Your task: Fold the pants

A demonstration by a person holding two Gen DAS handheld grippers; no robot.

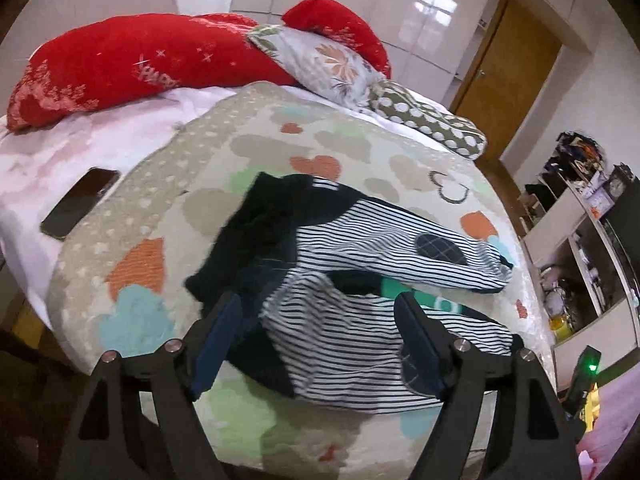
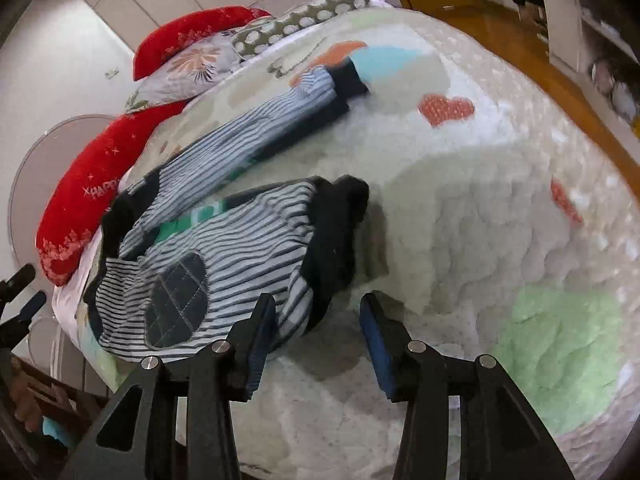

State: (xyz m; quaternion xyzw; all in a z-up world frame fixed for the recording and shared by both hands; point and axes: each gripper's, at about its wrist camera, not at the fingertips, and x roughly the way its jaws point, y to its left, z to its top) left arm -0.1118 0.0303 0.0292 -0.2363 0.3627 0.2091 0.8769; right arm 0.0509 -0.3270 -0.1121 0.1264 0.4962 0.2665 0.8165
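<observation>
Small striped navy-and-white pants (image 1: 352, 292) with a dark waistband, dark cuffs and quilted knee patches lie rumpled on a heart-patterned blanket (image 1: 256, 144). One leg stretches toward the far right, the other bunches near me. My left gripper (image 1: 320, 308) is open just above the near leg and waistband. In the right wrist view the pants (image 2: 224, 240) lie at left, the near cuff (image 2: 340, 232) dark. My right gripper (image 2: 316, 308) is open, its left finger (image 2: 260, 332) by the near leg's edge, holding nothing.
Red pillows (image 1: 120, 68), a floral pillow (image 1: 320, 60) and a dotted pillow (image 1: 432, 120) lie at the bed's head. A phone (image 1: 80, 208) rests at the left on the sheet. Shelves (image 1: 580, 240) and a wooden door (image 1: 508, 76) stand at right. The other gripper (image 2: 20, 292) shows at left.
</observation>
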